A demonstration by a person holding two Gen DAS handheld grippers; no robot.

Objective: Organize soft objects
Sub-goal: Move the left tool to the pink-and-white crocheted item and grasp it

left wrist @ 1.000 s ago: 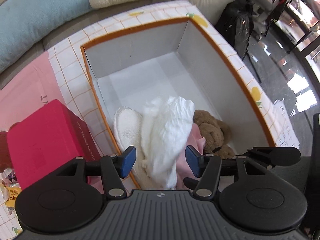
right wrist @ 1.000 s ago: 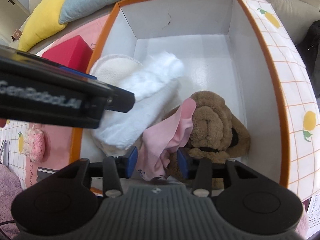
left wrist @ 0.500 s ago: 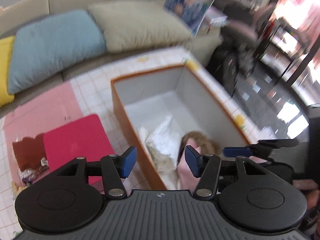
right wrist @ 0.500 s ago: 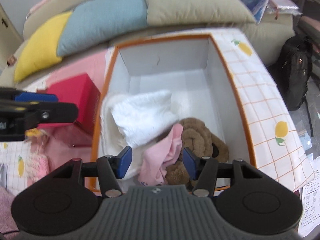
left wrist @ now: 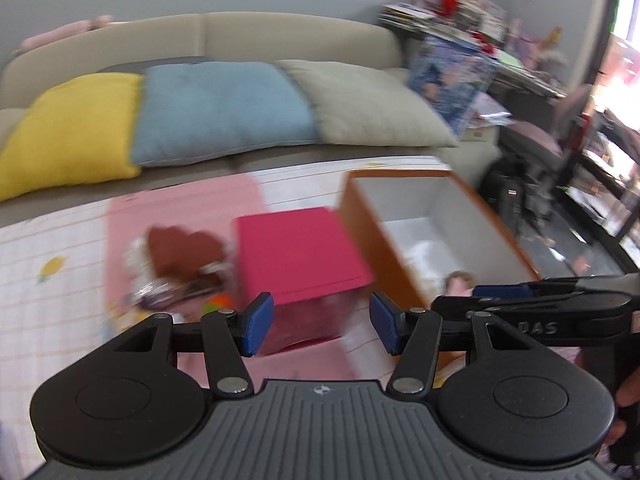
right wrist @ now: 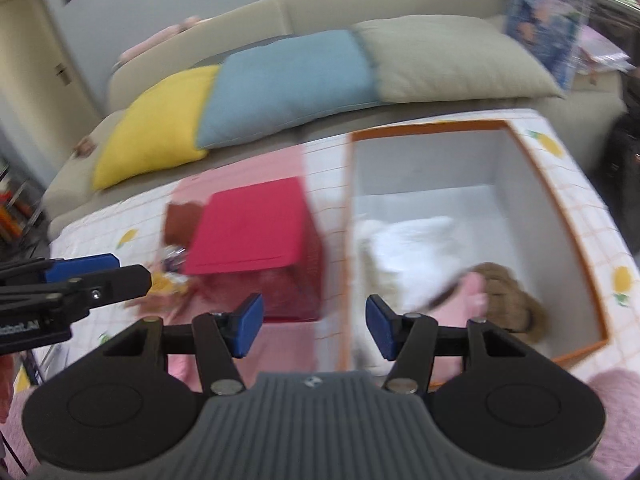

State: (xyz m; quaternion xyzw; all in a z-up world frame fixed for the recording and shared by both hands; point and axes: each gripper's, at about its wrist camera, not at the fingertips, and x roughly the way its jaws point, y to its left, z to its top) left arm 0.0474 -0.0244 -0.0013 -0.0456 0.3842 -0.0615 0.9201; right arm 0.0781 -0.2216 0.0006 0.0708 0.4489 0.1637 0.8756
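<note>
Three soft items lie in the orange-rimmed box point(right wrist: 556, 216): a white fluffy cloth point(right wrist: 412, 248) toward its left wall, a pink cloth point(right wrist: 468, 296) at the near end, and a brown plush toy point(right wrist: 508, 296) touching the pink cloth on its right. Left gripper point(left wrist: 318, 326): jaws apart, nothing between the blue pads. Right gripper point(right wrist: 312, 326): jaws have just been opening, nothing between them; both grippers are outside the box. Just left of the box stands a red box point(right wrist: 252, 232), with a brown item point(right wrist: 180, 220) and blurred clutter beside it that cannot be identified. All of it rests on a white grid-patterned cover with lemon prints point(right wrist: 624, 280) and a pink cloth panel point(left wrist: 180, 208). Behind is a beige sofa point(right wrist: 320, 8) carrying yellow point(right wrist: 152, 128), blue point(right wrist: 288, 84) and beige point(right wrist: 452, 60) cushions. Shelves with stacked papers point(left wrist: 460, 12) fill the right of the room.
</note>
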